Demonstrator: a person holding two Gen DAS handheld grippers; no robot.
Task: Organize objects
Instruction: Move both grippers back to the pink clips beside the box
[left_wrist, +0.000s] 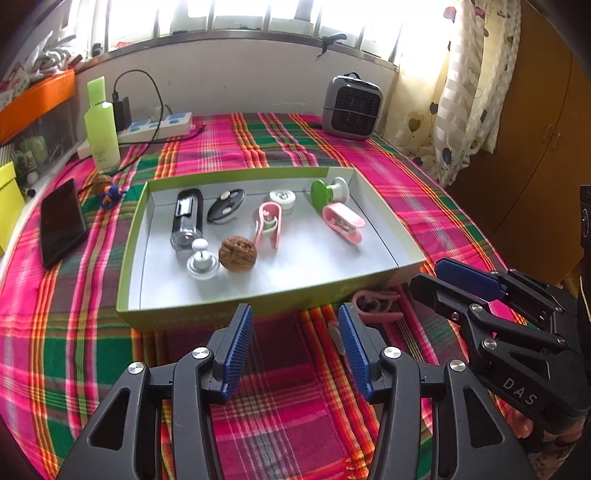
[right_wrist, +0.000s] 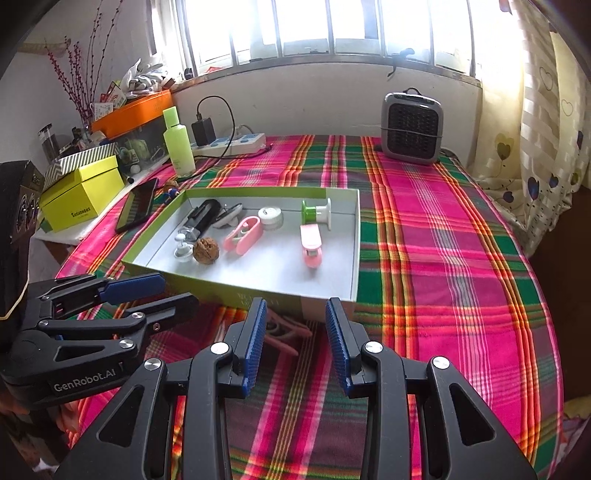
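Plaid cloth (left_wrist: 280, 424) in pink, green and orange covers the worktop under a bright barred window.

Left gripper (left_wrist: 295, 345): jaws spread, nothing between them, only cloth showing in the gap. Blue ribbed pads face each other, apart. It hangs just short of the near wall of the tray.

Right gripper (right_wrist: 294, 343): jaws spread a little less wide, also empty, over the cloth in front of the tray's near right corner. The two grippers sit side by side, close but not touching.

Pink clip (left_wrist: 376, 306) lies on the cloth outside the tray, against its near wall, between the two grippers; from the right wrist it shows just left of that gripper's left pad.

Green-sided tray (left_wrist: 207, 314), grey inside, holds:
- walnut (left_wrist: 237, 254), near front, touching nothing clearly
- white push-knob piece (left_wrist: 201, 260) just beside the walnut
- black cylinder (left_wrist: 187, 218), lying down, behind the knob piece
- black oval item (left_wrist: 226, 205) beside the cylinder
- pink clip, upright loop shape (left_wrist: 269, 225), middle
- white round case (left_wrist: 282, 199) behind it
- green-and-white spool (left_wrist: 327, 192), far right corner
- second pink holder (left_wrist: 343, 223) in front of the spool

Outside the tray, left: dark phone (left_wrist: 61, 223), flat on the cloth; a small blue-orange trinket (left_wrist: 110, 195) with another walnut; green bottle (left_wrist: 101, 129), upright; white power strip (left_wrist: 159, 127) with a black charger plugged in.

Far right: grey heater (left_wrist: 351, 107) by the wall, patterned curtain (left_wrist: 454, 92) beside it.
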